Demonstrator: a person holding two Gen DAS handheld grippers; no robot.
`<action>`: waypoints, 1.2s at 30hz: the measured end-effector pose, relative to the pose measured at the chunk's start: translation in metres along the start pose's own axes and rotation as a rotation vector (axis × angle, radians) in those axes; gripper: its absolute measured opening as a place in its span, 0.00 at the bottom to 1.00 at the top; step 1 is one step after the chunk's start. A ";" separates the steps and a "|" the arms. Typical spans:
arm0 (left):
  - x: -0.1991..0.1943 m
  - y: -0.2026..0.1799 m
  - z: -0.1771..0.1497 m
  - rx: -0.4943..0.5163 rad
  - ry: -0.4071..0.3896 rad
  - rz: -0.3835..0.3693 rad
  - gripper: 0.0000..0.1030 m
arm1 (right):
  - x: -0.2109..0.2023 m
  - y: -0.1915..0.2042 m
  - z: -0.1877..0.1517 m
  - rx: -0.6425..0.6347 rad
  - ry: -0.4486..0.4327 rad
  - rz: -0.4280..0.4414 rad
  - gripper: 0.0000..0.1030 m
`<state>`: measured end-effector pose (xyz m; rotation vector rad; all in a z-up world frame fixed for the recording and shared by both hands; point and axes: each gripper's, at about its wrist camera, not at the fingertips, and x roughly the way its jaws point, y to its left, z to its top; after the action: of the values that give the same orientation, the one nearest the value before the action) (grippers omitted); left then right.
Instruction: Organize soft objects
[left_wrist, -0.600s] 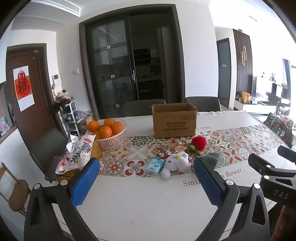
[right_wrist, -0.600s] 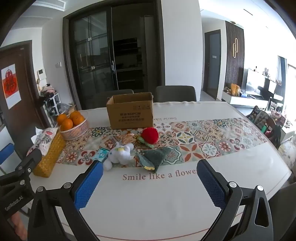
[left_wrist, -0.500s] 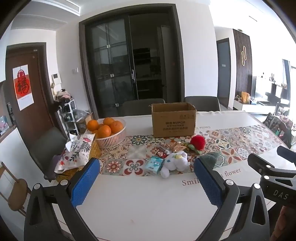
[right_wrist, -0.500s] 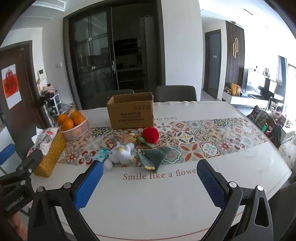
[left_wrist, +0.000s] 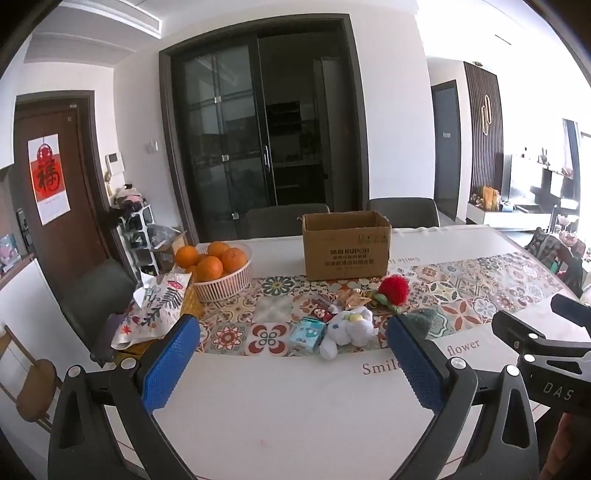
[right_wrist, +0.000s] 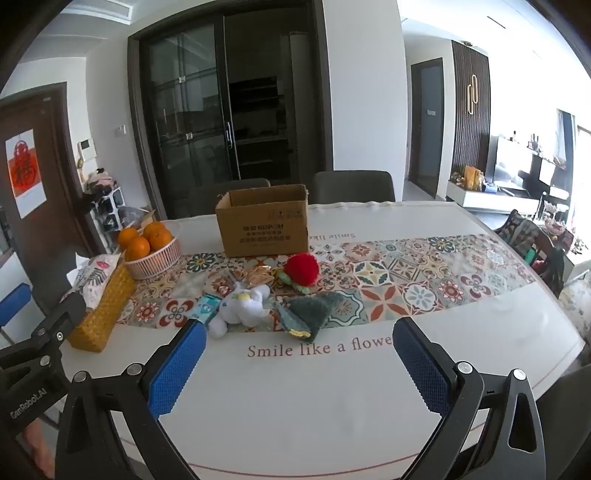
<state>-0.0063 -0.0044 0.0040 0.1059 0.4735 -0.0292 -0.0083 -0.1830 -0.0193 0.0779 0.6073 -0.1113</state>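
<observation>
Soft toys lie in a cluster on the patterned runner: a white plush dog, a red pompom flower, a grey-green knitted piece and a small teal packet. An open cardboard box stands behind them. My left gripper is open and empty, above the near table edge. My right gripper is open and empty, also short of the toys.
A basket of oranges and a yellow woven tissue box stand at the left. Gold wrappers lie by the flower. Chairs stand behind the white table.
Both views have shifted very slightly; the objects on the table have not moved and both grippers stay open.
</observation>
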 end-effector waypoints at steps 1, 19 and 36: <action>-0.001 0.000 0.000 0.001 -0.003 0.000 1.00 | 0.001 0.000 -0.001 -0.001 0.000 -0.002 0.99; -0.005 0.000 0.001 -0.005 -0.009 -0.003 1.00 | -0.002 -0.002 0.001 -0.007 -0.016 0.021 0.99; -0.006 0.003 0.000 -0.009 -0.009 -0.009 1.00 | 0.000 0.004 -0.001 -0.011 -0.023 0.024 0.99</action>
<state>-0.0114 -0.0016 0.0067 0.0945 0.4653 -0.0361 -0.0083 -0.1793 -0.0203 0.0734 0.5834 -0.0858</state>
